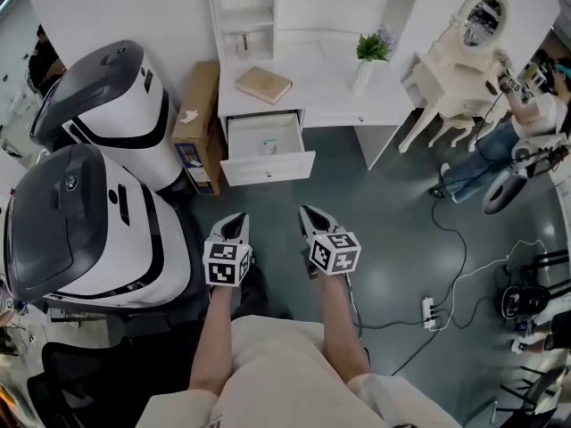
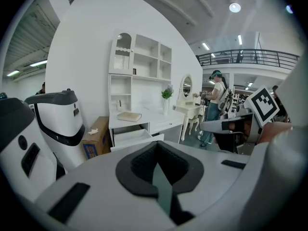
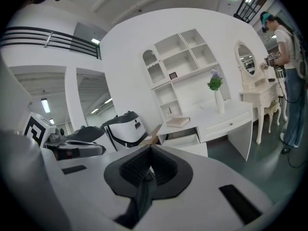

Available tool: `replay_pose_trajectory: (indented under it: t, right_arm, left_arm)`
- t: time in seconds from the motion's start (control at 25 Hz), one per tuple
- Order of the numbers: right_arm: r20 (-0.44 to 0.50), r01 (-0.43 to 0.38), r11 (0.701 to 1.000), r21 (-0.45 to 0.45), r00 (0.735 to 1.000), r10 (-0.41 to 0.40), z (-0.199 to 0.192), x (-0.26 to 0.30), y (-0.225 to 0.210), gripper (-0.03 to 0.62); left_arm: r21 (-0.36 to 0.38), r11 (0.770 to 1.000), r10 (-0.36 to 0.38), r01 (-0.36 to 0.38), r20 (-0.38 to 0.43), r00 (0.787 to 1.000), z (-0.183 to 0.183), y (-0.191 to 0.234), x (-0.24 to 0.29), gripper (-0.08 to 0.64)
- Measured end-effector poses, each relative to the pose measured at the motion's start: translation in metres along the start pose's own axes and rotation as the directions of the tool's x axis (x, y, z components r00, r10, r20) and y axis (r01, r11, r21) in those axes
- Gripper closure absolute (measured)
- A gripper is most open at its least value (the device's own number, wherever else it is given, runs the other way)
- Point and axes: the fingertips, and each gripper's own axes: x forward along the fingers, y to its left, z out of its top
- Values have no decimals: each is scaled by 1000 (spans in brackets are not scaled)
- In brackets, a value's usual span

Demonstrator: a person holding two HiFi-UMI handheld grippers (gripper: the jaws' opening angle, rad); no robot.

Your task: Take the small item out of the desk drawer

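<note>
- Head view: With the drawer [image 1: 268, 169] already standing open under the desk [image 1: 326, 87], the approach is judged to be the step in hand. The left gripper [image 1: 236, 223] and right gripper [image 1: 310, 214] are held side by side, well short of the desk, each with its jaws pressed together and nothing between them. The small item [image 1: 268, 147], perhaps a pale card or packet, is seen lying alone near the middle of the drawer. A reach forward to the desk is called for next, with one pair of jaws parted above the item.
- Left gripper view: The left gripper [image 2: 158, 157] is shown closed and empty, aimed toward the desk. The drawer [image 2: 134, 139] is seen pulled out at the desk's left side, its contents hidden behind its front wall.
- Right gripper view: The right gripper [image 3: 150, 163] is likewise shown closed on nothing. The drawer [image 3: 185, 141] is seen open below the desk's top, and the item cannot be made out.
</note>
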Motion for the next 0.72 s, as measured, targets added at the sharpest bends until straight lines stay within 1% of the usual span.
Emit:
replay_pose_trajectory:
  t: [0.12, 0.28, 0.4, 0.52, 0.72]
  right_arm:
    - [-4, 0, 1000, 15, 1000, 0, 16, 36, -13, 568]
    - [-42, 18, 1000, 4, 999, -18, 34, 87, -26, 568]
    - [-46, 42, 999, 24, 998, -41, 49, 127, -38, 568]
    - [-52, 60, 997, 44, 997, -58, 59, 166, -45, 568]
    - [-80, 70, 997, 32, 994, -67, 72, 231, -48, 568]
  left_arm:
    - [-22, 999, -28, 29, 7, 1000, 20, 22, 34, 545]
    - [-66, 996, -57, 59, 21, 998, 47, 60, 81, 545]
    - [-54, 995, -89, 89, 16, 996, 65, 87, 112, 545]
    - [-48, 993, -110, 111, 7, 994, 72, 115, 139, 545]
    - [-67, 989, -134, 133, 1, 991, 85, 164, 181, 546]
